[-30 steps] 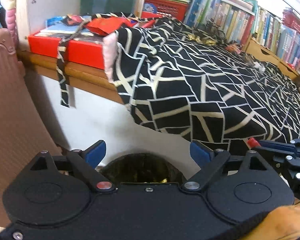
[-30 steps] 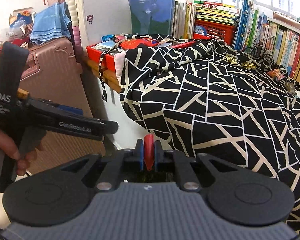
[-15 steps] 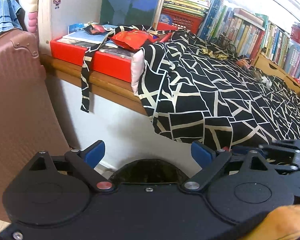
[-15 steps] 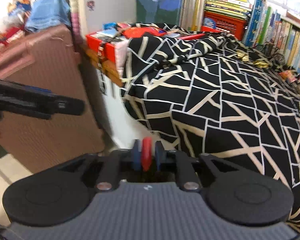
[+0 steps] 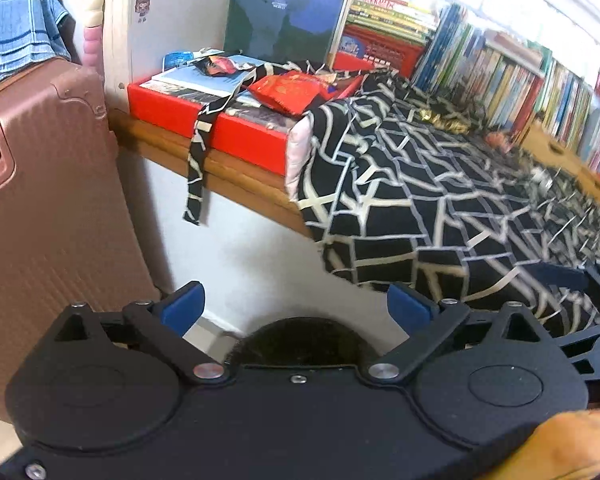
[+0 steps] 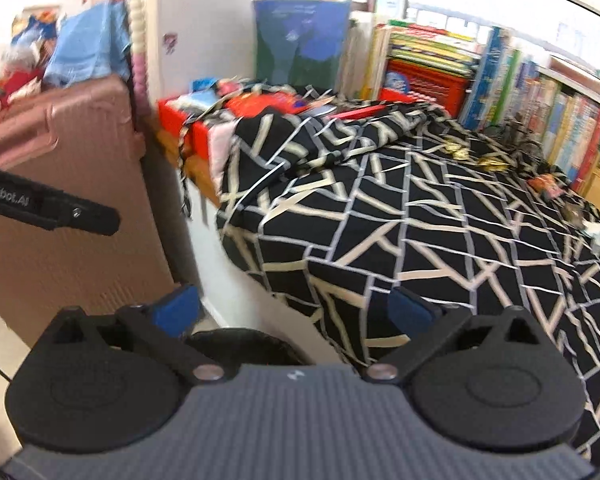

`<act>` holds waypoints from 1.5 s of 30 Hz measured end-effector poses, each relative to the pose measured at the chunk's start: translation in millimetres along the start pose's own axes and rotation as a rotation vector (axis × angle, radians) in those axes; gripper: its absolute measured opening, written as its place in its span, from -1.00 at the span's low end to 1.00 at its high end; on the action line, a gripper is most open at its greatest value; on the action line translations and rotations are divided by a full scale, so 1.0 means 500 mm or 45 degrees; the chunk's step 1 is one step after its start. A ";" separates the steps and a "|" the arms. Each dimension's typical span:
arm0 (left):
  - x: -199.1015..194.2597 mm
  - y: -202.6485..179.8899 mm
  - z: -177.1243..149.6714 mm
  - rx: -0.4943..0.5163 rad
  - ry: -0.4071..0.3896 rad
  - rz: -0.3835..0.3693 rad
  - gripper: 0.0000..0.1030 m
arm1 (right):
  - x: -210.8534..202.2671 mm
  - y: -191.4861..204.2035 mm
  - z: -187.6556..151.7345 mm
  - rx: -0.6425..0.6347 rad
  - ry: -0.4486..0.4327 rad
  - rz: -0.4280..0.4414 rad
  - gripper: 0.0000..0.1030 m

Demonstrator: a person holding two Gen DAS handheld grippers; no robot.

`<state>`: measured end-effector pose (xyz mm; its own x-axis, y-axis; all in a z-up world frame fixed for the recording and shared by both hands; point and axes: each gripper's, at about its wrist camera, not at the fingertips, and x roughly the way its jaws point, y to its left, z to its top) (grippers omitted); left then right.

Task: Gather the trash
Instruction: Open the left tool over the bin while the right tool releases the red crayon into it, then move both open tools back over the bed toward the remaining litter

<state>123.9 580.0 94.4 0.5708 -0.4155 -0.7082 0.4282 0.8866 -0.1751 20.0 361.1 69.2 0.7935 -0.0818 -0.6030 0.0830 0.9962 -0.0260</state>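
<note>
Below both pairs of fingers sits the black trash bin (image 6: pixel 236 342), where drops land. Your left gripper (image 5: pixel 296 306) and right gripper (image 6: pixel 296 306) are opening, nothing between them; wrappers (image 6: pixel 476 160) wait beyond on the bed.

Dark bin (image 5: pixel 300 340) mostly hidden behind the left gripper (image 5: pixel 296 306) body, only its far rim shows, contents not visible; same in the right wrist view (image 6: pixel 240 344). Right wrist view is motion-blurred: book spines (image 6: pixel 540 92) unreadable, small scraps far right on the black patterned cloth (image 6: pixel 420 220) can't be identified. Pink suitcase (image 5: pixel 40 220) cut off by the left edge. Hand (image 5: pixel 576 446) cut off at the near right corner.
</note>
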 end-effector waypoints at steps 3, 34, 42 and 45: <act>-0.022 -0.016 0.018 -0.008 -0.022 -0.041 0.92 | -0.035 -0.033 0.015 0.062 -0.035 -0.055 1.00; -0.191 -0.552 0.518 0.389 -0.426 -0.471 0.96 | -0.279 -0.589 0.395 0.456 -0.437 -0.104 1.00; -0.044 -0.679 0.621 0.279 -0.482 -0.383 0.97 | -0.227 -0.774 0.426 0.400 -0.419 -0.361 1.00; 0.046 -0.702 0.621 0.259 -0.468 -0.326 0.99 | -0.188 -0.831 0.418 0.363 -0.307 -0.447 1.00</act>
<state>204.2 196.2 351.8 0.6230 -0.6920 -0.3648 0.6947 0.7038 -0.1487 37.0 -51.1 303.3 0.8019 -0.4482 -0.3951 0.5041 0.8625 0.0447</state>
